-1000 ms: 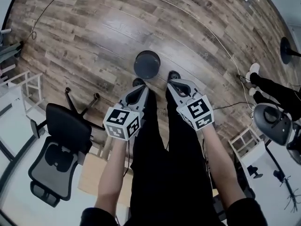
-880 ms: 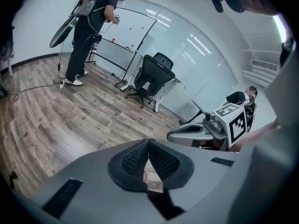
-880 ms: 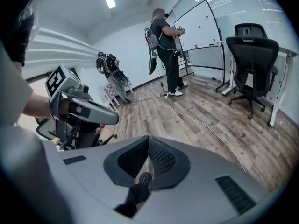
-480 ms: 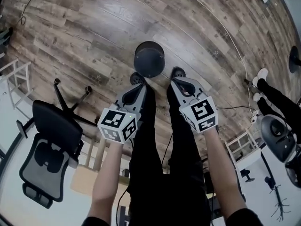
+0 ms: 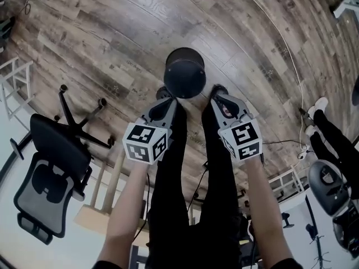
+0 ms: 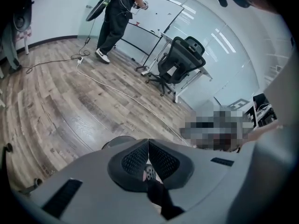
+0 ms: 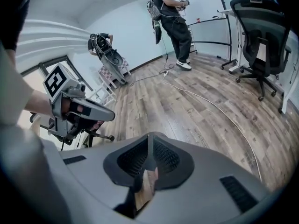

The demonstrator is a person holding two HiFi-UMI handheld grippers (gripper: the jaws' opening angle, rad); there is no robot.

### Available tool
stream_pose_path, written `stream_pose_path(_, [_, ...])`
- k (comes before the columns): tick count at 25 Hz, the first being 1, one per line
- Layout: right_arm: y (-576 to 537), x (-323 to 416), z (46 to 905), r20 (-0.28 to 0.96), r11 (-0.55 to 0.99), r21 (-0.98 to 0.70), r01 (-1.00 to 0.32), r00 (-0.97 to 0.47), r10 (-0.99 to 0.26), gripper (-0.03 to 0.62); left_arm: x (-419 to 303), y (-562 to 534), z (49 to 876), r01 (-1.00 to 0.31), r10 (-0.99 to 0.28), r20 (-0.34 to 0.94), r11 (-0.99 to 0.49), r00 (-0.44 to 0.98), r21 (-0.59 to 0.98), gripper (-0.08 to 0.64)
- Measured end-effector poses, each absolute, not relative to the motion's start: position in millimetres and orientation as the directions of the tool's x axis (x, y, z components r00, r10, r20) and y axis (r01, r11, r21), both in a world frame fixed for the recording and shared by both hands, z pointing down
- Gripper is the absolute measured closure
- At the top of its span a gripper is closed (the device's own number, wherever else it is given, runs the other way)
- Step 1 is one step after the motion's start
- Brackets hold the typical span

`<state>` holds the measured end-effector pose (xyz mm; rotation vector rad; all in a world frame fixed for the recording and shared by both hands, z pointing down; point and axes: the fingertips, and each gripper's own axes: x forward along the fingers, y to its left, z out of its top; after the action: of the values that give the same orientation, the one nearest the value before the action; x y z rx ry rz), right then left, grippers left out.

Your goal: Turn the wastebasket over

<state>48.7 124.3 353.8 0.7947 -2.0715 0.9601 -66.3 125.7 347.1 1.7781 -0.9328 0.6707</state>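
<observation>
The wastebasket [image 5: 185, 73] is a dark grey round bin that stands on the wood floor just ahead of the person's shoes. From above I cannot tell which end faces up. My left gripper [image 5: 167, 101] hangs at the bin's near left edge, jaws shut with nothing between them. My right gripper [image 5: 219, 98] hangs at its near right edge, also shut and empty. In the left gripper view a curved slice of the wastebasket [image 6: 116, 142] shows just past the shut left gripper [image 6: 148, 142]. The right gripper view shows the shut right gripper [image 7: 149, 137] and the left gripper [image 7: 88, 110] beside it.
A black office chair [image 5: 49, 167] stands at the left by a wooden stool [image 5: 109, 184]. A white cable [image 5: 280, 43] runs across the floor to the right. Another person's feet [image 5: 321, 106] are at the right edge. Someone stands farther off [image 6: 117, 17] near a second chair [image 6: 180, 59].
Both grippers have sunk toward the floor and now flank the wastebasket, which looks larger and nearer in the head view. Both pairs of jaws stayed shut.
</observation>
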Motion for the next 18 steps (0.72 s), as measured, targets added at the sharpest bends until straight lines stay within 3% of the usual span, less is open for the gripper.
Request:
stream_pose_path(6, [124.2, 42.9, 391.7, 0.818, 0.545, -0.381, -0.747, -0.547, -0.178, 0.548, -84.0, 124.6, 393.9, -0.844, -0.255, 0.805, -0.188, 0.536, 0.503, 0.54])
stream_pose_path(8, [128.6, 41.1, 406.2, 0.826, 0.564, -0.384, -0.731, -0.545, -0.144, 0.478, -87.3, 124.4, 409.8, -0.849, -0.24, 0.815, -0.185, 0.527, 0.495, 0.54])
stream_pose_path(16, [126.5, 44.4, 452.4, 0.843, 0.529, -0.403, -0.747, -0.528, -0.103, 0.462, -97.4, 121.1, 458.0, -0.865, -0.208, 0.843, -0.199, 0.497, 0.461, 0.535])
stream_pose_path(18, [125.6, 44.1, 463.1, 0.846, 0.526, -0.409, -0.746, -0.526, -0.088, 0.456, -99.1, 120.7, 467.7, -0.868, -0.2, 0.848, -0.198, 0.491, 0.456, 0.479])
